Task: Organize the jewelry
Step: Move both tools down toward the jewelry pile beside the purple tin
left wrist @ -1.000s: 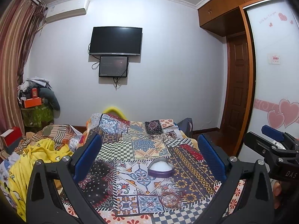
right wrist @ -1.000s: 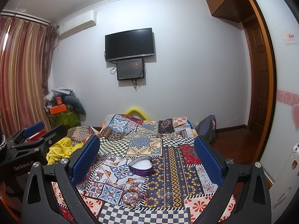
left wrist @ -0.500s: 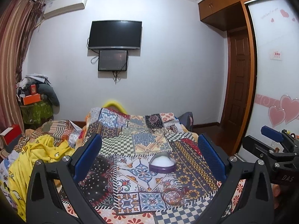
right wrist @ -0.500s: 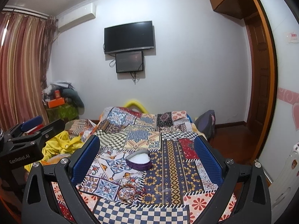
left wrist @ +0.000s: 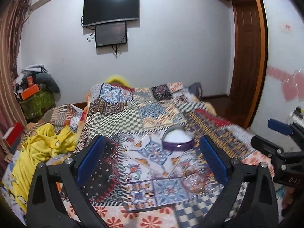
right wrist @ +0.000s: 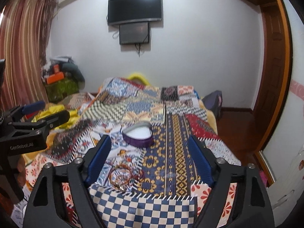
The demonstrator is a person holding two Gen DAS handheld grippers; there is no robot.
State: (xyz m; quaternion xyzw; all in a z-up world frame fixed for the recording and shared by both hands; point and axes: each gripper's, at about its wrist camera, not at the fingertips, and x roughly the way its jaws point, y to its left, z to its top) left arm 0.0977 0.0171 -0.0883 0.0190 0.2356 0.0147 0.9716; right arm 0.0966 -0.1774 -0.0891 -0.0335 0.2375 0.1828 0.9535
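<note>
Both claws are wide open and hold nothing. The left claw (left wrist: 152,161) and the right claw (right wrist: 150,159) hang over the bed (right wrist: 171,205). The tangle of bracelets (right wrist: 121,176) lies on the patchwork blanket (right wrist: 180,133), near the purple heart-shaped box (right wrist: 137,135). The bracelets are thin and mixed up, so a claw could pinch blanket too, or drag them all.

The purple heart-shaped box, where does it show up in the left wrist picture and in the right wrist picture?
Left wrist view: the purple heart-shaped box sits right of centre on the quilt, beside the right finger's tip.
Right wrist view: it sits at centre, just beyond and between the two open fingers.
Shared landmark: the wall-mounted TV on the far wall, above the box in both views.
</note>
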